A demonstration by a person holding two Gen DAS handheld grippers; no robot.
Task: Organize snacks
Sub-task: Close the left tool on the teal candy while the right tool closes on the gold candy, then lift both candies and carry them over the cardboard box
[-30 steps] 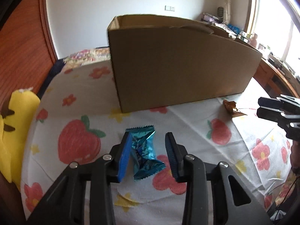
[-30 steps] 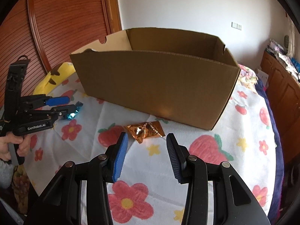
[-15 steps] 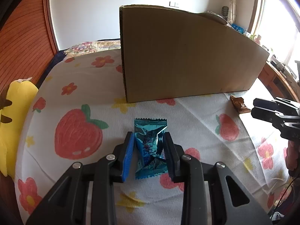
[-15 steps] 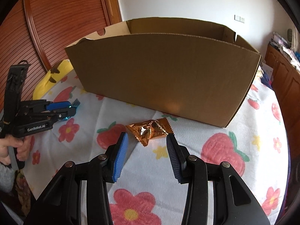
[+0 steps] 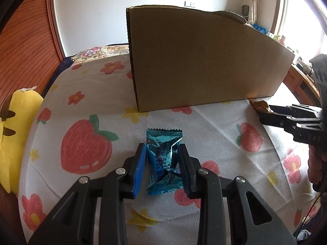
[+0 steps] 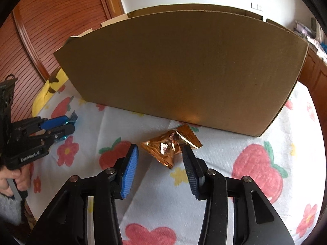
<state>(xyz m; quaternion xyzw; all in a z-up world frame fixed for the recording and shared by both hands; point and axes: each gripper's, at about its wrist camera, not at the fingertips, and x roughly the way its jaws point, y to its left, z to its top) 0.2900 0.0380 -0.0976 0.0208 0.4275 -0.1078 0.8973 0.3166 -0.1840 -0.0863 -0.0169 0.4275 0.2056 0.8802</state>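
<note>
A blue foil snack packet (image 5: 163, 159) lies on the strawberry-print tablecloth (image 5: 85, 153), and my left gripper (image 5: 162, 149) is shut on it, both pads pressing its crumpled sides. In the right wrist view the left gripper (image 6: 69, 125) shows at the left edge with a sliver of blue foil at its tips. An orange foil snack packet (image 6: 170, 147) lies near the front wall of the cardboard box (image 6: 184, 71). My right gripper (image 6: 159, 147) straddles its near end with jaws opening, pads not touching it. The left wrist view shows the right gripper (image 5: 271, 113) beside the orange packet (image 5: 260, 105).
The tall open-topped cardboard box (image 5: 204, 61) stands just behind both packets and hides its inside. A yellow plush toy (image 5: 12, 132) sits at the table's left edge. A wooden slatted panel (image 6: 40, 30) stands behind on the left. A person's hand (image 6: 12, 181) holds the left gripper.
My left jaws closed onto the blue packet and held still. My right gripper moved forward and down to the orange packet, and its jaws spread slightly.
</note>
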